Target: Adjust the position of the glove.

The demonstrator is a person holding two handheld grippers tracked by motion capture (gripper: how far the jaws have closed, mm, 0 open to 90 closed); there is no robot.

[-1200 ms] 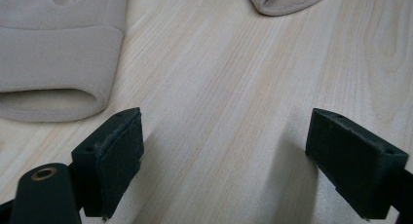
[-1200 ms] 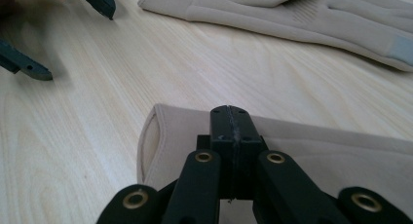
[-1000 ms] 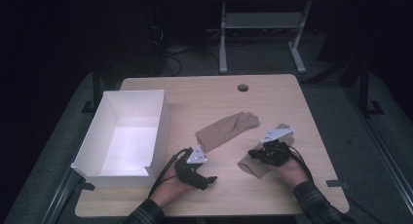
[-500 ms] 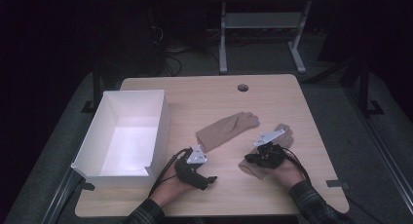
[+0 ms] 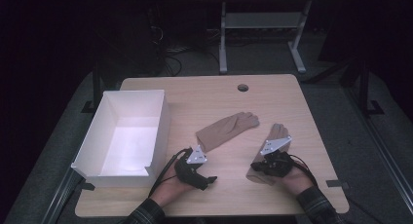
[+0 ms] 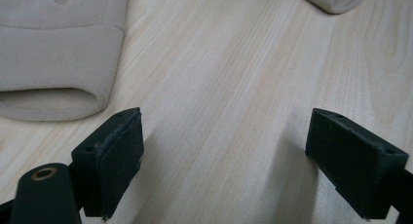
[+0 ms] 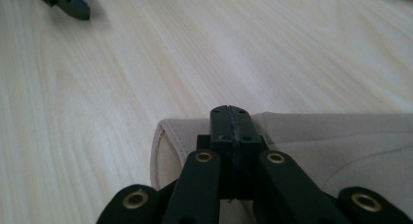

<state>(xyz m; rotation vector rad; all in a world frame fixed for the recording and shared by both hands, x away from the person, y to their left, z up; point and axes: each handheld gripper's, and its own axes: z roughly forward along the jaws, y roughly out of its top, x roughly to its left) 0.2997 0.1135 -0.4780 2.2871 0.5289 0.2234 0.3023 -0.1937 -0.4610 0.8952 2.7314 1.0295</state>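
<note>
Two tan gloves lie on the wooden table [image 5: 214, 97]. The left glove [image 5: 226, 129] lies flat at the middle, and its open cuff [image 6: 53, 53] shows at the upper left of the left gripper view. My left gripper [image 5: 208, 180] [image 6: 224, 151] rests low over bare wood just short of that cuff, jaws wide open and empty. The right glove [image 5: 278, 134] [image 7: 341, 146] lies to the right. My right gripper [image 5: 256, 165] [image 7: 230, 119] is shut, and its jaws pinch the top edge of this glove's cuff.
A white open-topped box [image 5: 160, 117] stands empty at the table's left edge, close to my left hand. A round cable hole [image 5: 243, 87] sits near the far edge. A tip of the left gripper's jaw [image 7: 68, 2] shows far off in the right gripper view.
My right gripper has shifted a little toward the near edge at the right glove's cuff, and the cuff has come with it. The left gripper has stayed put.
</note>
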